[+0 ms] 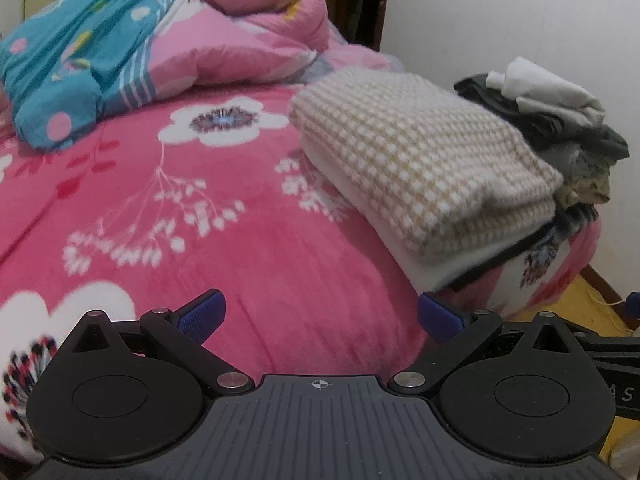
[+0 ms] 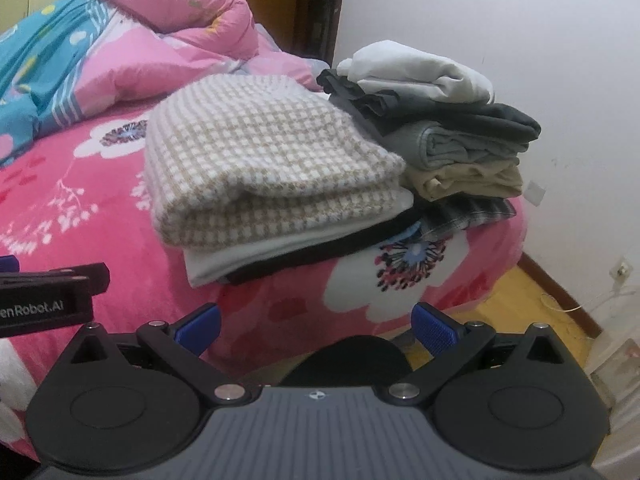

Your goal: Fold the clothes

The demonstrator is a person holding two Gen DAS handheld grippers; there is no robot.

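Hovering over the pink floral bed (image 1: 248,240), both grippers were spread wide and held nothing.

The left gripper (image 1: 320,316) and right gripper (image 2: 316,326) hung near the bed's edge. The folded checked sweater (image 2: 264,152) lay atop a white garment (image 2: 280,250) on the bed's right side, touching a stack of folded clothes (image 2: 452,128) beside the wall; a rumpled quilt (image 1: 168,36) lay far left.
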